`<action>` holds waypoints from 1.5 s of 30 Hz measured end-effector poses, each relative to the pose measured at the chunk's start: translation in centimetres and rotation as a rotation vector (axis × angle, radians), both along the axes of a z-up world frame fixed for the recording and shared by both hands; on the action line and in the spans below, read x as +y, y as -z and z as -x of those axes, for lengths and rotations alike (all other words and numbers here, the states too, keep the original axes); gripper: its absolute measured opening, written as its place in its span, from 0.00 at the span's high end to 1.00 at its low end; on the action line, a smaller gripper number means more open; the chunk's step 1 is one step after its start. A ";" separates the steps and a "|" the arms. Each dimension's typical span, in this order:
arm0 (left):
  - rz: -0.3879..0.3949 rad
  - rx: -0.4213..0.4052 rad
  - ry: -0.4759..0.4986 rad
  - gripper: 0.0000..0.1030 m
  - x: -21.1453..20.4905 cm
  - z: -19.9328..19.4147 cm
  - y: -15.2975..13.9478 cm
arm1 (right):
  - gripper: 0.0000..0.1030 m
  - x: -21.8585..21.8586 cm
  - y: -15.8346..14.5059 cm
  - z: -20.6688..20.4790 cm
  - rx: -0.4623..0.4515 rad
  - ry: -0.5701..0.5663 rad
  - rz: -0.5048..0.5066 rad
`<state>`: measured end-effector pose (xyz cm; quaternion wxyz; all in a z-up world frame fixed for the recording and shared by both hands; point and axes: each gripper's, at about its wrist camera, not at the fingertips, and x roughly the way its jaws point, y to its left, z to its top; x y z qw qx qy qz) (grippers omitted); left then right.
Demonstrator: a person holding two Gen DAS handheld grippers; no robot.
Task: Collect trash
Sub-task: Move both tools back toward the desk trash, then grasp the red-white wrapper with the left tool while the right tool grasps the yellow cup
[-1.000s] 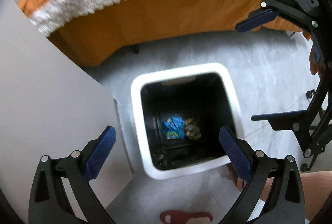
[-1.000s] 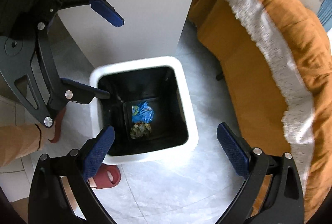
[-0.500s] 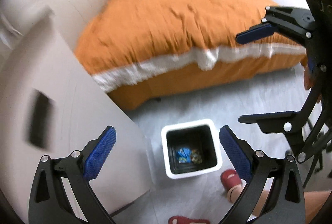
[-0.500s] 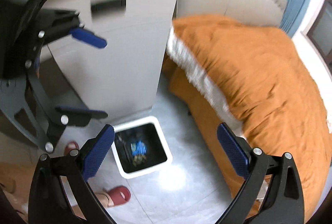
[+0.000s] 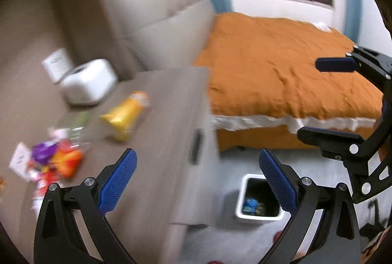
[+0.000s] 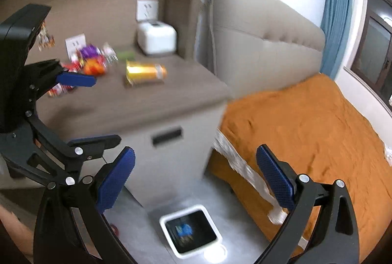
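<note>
The right claw (image 6: 196, 175) is wide open and holds nothing. A white bin (image 6: 169, 218) sits on the floor below, with blue trash (image 6: 184, 229) inside. A yellow wrapper (image 6: 144, 71) lies on the counter (image 6: 137, 102).

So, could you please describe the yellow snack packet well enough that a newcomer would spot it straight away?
Find the grey-brown nightstand beside the orange bed. On its top, in front of the white box, lies the yellow snack packet on its side. It lies alone, plain yellow with an orange end, apart from the purple, orange and red wrapper pile.
</note>
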<state>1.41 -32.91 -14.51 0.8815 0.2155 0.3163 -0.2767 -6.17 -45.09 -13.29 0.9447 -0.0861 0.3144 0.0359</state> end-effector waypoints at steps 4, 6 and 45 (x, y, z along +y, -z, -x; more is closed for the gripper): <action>0.003 -0.032 -0.138 0.05 5.5 -1.8 -1.5 | 0.04 3.8 -1.3 -2.8 -0.026 -0.041 -0.038; 0.006 -0.036 -0.203 0.05 8.1 -2.7 -1.8 | 0.05 5.7 -1.4 -4.3 -0.025 -0.053 -0.035; -0.003 0.118 -0.234 0.33 17.6 -11.5 2.0 | 0.78 14.1 1.9 -18.9 0.012 0.229 -0.021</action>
